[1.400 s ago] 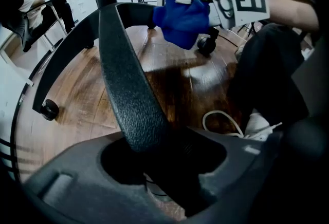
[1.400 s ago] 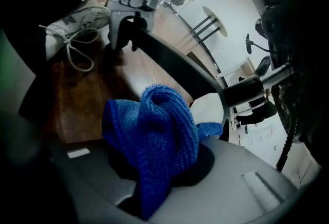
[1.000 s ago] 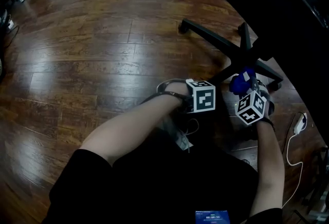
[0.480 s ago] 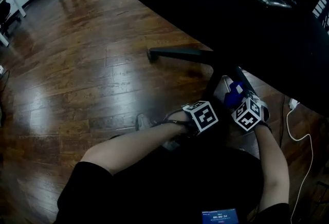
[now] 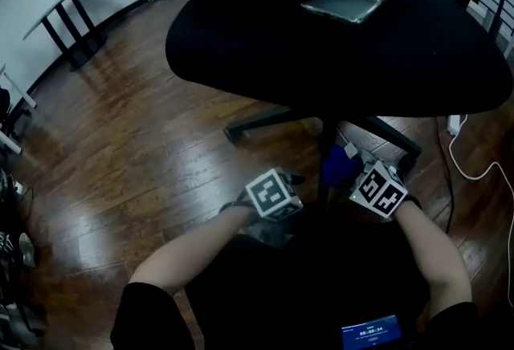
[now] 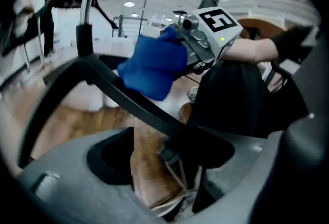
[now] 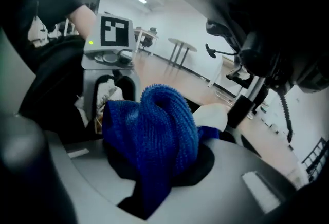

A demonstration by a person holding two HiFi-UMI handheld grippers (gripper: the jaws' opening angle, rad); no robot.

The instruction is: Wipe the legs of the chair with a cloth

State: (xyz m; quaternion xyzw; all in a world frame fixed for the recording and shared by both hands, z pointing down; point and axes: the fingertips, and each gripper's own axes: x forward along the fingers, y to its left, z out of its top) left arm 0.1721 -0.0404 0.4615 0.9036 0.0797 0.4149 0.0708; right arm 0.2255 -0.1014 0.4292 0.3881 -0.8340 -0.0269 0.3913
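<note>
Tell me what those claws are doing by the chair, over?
Left claw open, jaws just opening, nothing between. Right claw shut on blue cloth, by chair leg, contact unclear. Seat hides most legs from above.

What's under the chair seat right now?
Two base legs stick out from under the seat, and the right gripper holds the blue cloth next to the central column. The seat covers the hub and any other legs.
</note>
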